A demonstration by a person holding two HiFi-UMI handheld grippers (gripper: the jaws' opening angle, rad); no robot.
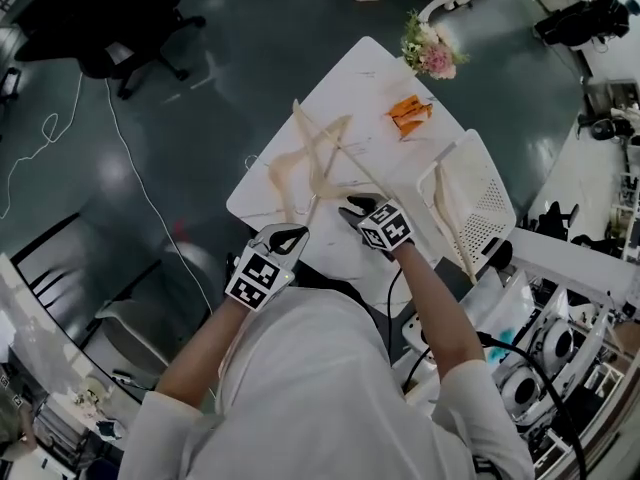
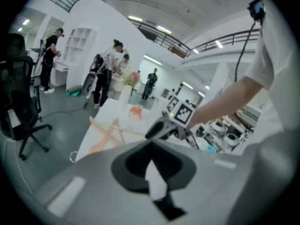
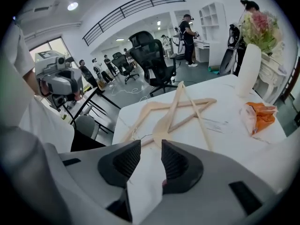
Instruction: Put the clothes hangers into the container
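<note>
On white tabletop (image 1: pixel 370 78), pale wooden hangers (image 1: pixel 315 163) crossed star-like — right hand-held gripper (image 1: pixel 352 206) ribbed jaws parted, left hand-held gripper (image 1: pixel 297 232) closed

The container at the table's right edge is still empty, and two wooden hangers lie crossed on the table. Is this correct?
Not quite. The container is not empty: the head view shows one wooden hanger already lying inside it. The rest holds: the two hangers do lie crossed on the table.
</note>
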